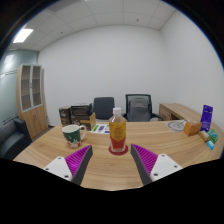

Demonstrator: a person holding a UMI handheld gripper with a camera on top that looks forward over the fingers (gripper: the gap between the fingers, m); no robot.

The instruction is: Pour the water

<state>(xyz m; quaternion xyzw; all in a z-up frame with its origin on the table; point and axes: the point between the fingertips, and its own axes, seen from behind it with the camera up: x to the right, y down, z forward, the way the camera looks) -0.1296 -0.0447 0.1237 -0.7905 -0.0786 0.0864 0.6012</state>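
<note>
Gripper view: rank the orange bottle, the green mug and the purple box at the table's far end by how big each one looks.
1. Orange bottle, looks tallest, though it stands nearest, just ahead of the open gripper.
2. Green mug.
3. Purple box, farther off, so its true size is unsure.

On the bench (60, 150) a bottle (118, 131) stands just ahead of the open tool (112, 163) — a mug (72, 135) to its left, two chairs (120, 107) behind.

Two office chairs (120, 106) behind wooden table (40, 150), bookshelf (31, 88), tissue box (190, 126)
</note>
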